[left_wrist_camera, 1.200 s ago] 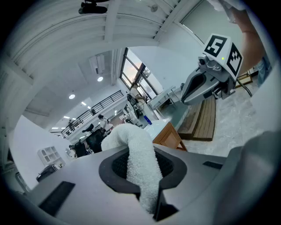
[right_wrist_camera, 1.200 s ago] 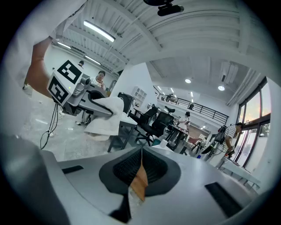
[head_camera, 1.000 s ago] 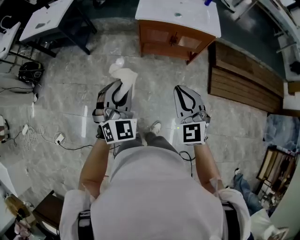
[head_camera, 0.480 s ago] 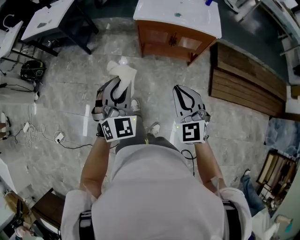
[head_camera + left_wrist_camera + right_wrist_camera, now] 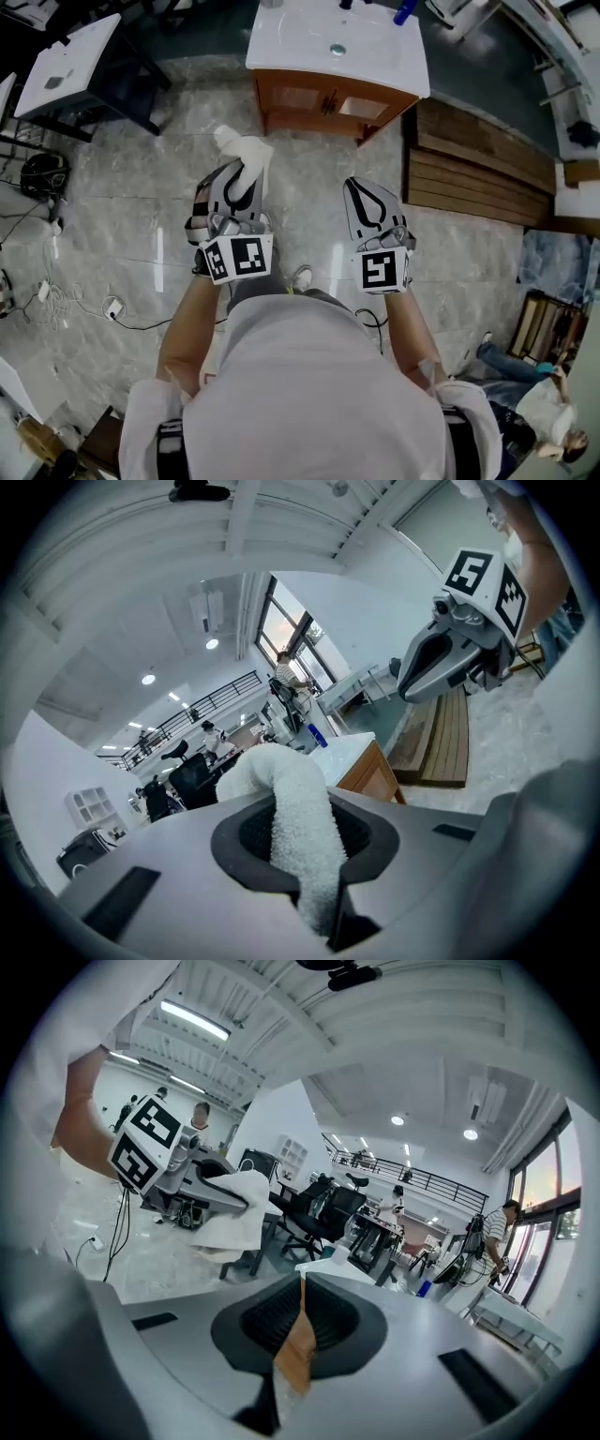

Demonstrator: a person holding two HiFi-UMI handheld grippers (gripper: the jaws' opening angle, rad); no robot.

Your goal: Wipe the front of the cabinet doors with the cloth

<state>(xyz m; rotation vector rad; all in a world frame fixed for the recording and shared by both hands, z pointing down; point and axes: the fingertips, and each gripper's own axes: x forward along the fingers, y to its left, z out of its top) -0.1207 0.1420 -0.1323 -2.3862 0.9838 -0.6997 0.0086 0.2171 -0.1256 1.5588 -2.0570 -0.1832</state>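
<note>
Head view: the person is standing on a marble floor [image 5: 122,216], facing a brown cabinet [image 5: 328,98] with a white tabletop [image 5: 375,56], and is holding both tools well short of it. The left claw [image 5: 242,178] is pinching a white cloth [image 5: 246,148], which is bunching up above the tips and is hanging clear of the cabinet doors. The right claw [image 5: 362,190] is riding beside it, apart from it, with its tips pressed together and carrying nothing. Wooden planks [image 5: 469,169] are lying to the right of the cabinet. Left gripper view: the jaws are clamping on the cloth [image 5: 302,827], which is rising between the pads as a thick fuzzy roll and curling over to the left; the cabinet [image 5: 375,775] is showing beyond it, and the right claw [image 5: 433,663] is appearing at upper right. Right gripper view: the jaws are meeting at the tips, leaving only a thin wedge-shaped slit lower down through which a brown surface is showing; nothing is sitting between the pads. The left claw [image 5: 211,1188] is showing at left, with the cloth [image 5: 234,1215] drooping from it.
</note>
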